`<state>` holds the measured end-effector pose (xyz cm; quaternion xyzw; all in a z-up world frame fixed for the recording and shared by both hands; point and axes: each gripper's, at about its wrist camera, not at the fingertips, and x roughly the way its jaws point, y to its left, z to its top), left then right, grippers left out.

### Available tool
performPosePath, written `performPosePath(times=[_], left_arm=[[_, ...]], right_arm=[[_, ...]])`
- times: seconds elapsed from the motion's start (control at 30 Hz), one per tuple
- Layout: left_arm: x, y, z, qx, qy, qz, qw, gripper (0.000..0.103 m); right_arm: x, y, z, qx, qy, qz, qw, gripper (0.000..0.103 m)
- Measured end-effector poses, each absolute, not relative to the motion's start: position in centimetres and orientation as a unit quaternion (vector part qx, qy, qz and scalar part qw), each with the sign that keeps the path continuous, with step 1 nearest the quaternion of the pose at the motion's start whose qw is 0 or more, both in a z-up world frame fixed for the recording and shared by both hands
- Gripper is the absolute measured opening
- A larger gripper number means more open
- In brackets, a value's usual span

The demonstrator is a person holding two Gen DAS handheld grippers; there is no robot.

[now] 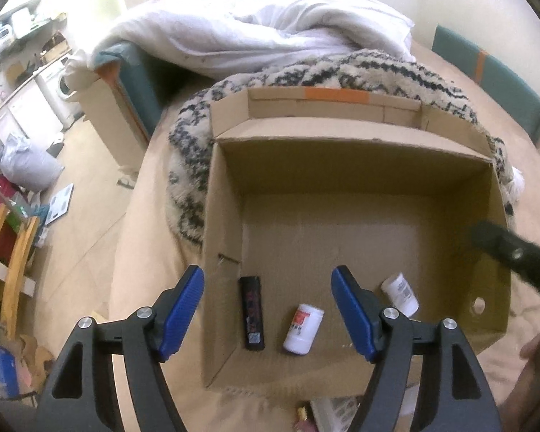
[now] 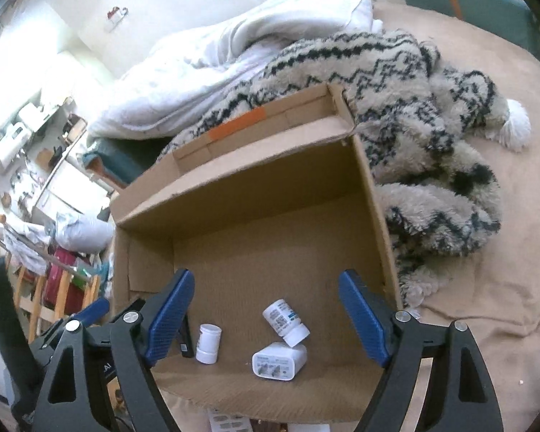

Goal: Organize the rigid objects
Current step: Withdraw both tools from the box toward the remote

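Right wrist view: both tongs, right (image 2: 266, 318) and left (image 1: 266, 309), hang spread and empty over the box (image 2: 370, 187); bottles (image 2: 208, 343), charger (image 2: 279, 360) lie between their tips. Placing looks done; fetching another item seems next.

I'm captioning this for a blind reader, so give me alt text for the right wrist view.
An open cardboard box sits on a bed, holding two white bottles, a white charger and a partly hidden black object, all near its front wall. The open right hand-held gripper hovers empty above them. A fuzzy patterned blanket and a white duvet lie behind the box.
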<state>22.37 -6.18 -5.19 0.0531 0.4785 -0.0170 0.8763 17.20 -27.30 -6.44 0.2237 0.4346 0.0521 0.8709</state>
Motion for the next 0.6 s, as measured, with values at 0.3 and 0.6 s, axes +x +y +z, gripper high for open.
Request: performPosePath(times=[0.3,0.6], left_arm=[[19.1,-5.0,-3.7,0.036,0.472,-0.028,0.880,0.071],[15.5,-3.0,-2.8,0.015,0.476,-0.034,0.879,0.071]], right_arm=[[14.5,-26.8,-4.8,0.202,0.428,0.056,0.879,0.103],[10.5,-27.2,-4.4,0.229,0.416,0.059,0.878,0.103]])
